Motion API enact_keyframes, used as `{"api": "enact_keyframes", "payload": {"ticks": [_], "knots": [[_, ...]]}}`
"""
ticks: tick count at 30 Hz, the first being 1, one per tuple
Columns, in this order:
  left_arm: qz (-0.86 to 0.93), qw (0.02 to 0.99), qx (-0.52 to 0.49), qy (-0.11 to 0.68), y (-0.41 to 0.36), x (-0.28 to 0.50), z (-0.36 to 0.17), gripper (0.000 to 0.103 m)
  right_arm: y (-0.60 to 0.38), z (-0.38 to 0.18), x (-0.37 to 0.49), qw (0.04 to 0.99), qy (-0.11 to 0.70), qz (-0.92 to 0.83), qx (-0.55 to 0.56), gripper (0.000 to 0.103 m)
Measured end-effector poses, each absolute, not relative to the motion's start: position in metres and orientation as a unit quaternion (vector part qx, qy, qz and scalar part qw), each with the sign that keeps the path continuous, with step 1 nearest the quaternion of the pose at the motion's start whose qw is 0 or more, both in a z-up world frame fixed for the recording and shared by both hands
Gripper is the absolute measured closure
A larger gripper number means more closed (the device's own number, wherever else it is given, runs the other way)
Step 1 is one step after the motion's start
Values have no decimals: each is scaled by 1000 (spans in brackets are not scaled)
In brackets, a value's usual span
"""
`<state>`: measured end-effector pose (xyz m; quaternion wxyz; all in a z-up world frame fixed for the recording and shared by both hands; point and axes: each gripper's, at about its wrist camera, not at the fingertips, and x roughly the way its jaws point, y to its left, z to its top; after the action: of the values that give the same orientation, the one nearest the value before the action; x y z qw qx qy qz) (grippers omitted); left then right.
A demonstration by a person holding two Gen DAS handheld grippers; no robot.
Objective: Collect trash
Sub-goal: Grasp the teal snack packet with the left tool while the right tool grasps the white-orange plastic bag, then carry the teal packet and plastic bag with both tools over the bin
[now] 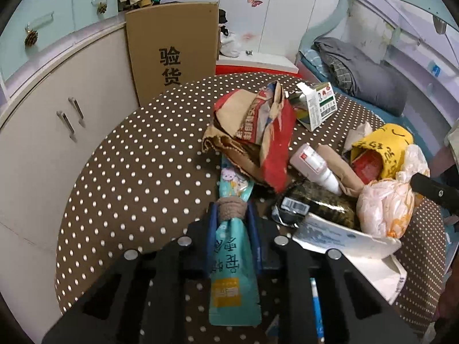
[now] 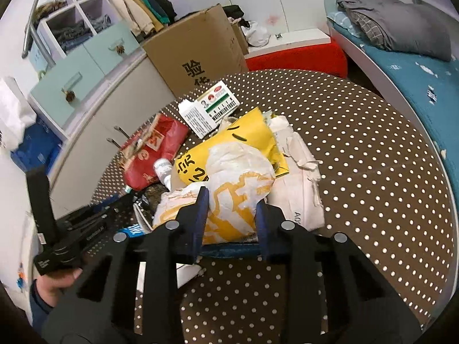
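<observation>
Left hand-held gripper point(image 1: 231, 210) clamped narrowly on a teal wrapper point(image 1: 233, 272); right hand-held gripper point(image 2: 233, 200) closed on a white-and-orange plastic bag point(image 2: 235, 183) above the dotted bench point(image 2: 373, 172)

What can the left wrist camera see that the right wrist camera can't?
Only the left wrist camera shows the teal wrapper pinched in the left tool. Only the right wrist camera shows the right tool squeezing the white and orange plastic bag, plus a hand on the other handle. Both show the dotted table, the yellow bag, the red paper bag and the cardboard box.
</observation>
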<state>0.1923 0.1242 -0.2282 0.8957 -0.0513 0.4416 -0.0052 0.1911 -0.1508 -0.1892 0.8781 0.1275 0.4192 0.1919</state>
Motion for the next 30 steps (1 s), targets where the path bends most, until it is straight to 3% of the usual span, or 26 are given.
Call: {"api": "enact_keyframes", "payload": {"ticks": [18, 30], "knots": [[-12, 923, -63, 379, 96, 112, -160, 82, -224, -132, 130, 920, 331, 147, 152, 74], [-108, 940, -61, 319, -2, 120, -99, 82, -294, -99, 103, 942, 266, 98, 182, 74]]}}
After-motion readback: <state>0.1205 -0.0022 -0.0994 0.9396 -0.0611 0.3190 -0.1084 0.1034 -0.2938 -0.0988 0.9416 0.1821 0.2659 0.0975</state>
